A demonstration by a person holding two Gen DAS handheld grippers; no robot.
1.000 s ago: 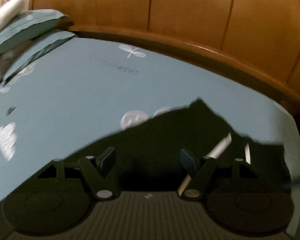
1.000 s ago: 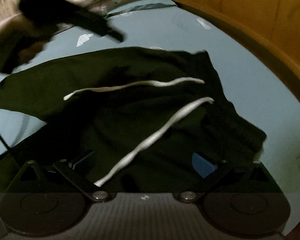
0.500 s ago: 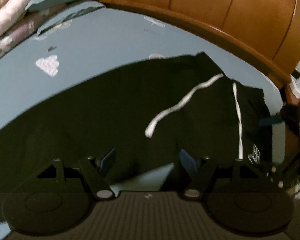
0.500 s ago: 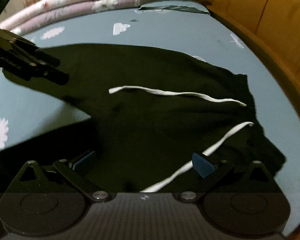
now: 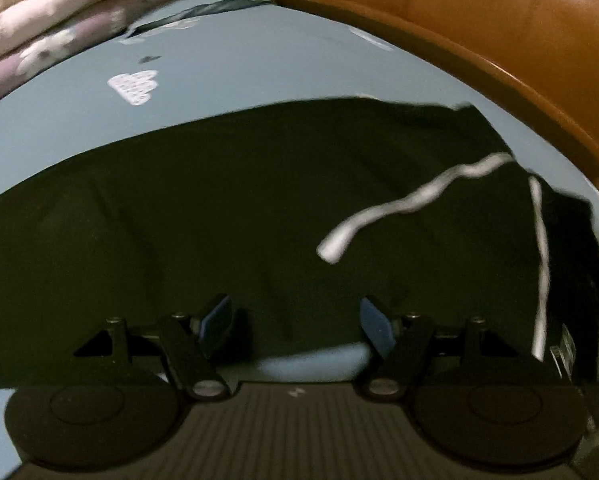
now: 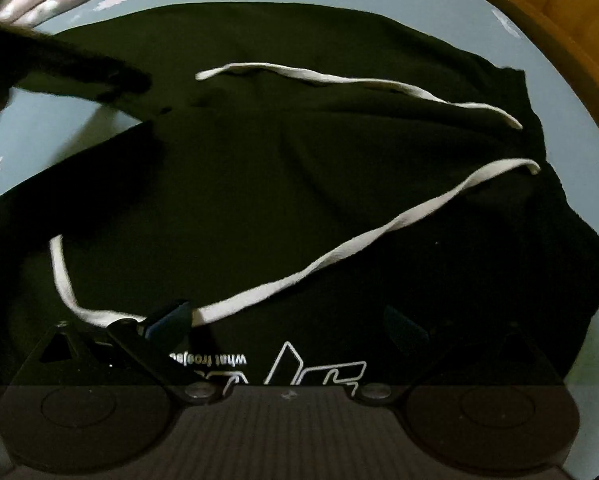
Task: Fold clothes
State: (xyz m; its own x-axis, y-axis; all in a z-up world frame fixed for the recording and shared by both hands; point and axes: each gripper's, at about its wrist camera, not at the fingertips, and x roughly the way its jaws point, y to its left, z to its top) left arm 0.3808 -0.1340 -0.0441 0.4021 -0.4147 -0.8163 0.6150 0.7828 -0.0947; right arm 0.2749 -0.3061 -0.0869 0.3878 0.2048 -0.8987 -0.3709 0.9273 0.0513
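Black garment lies spread on the bed — soft, limp, its white drawstring loose. Left gripper and right gripper both gape empty — best pinched at a hem.

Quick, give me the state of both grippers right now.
Left gripper: open, nothing between the fingers, over the edge of the black garment.
Right gripper: open, holding nothing, above the garment and its white drawstring.

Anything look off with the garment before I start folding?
The black garment lies rumpled on the blue sheet, its white drawstrings strewn loose across the front, one trailing by the right gripper. No damage visible.
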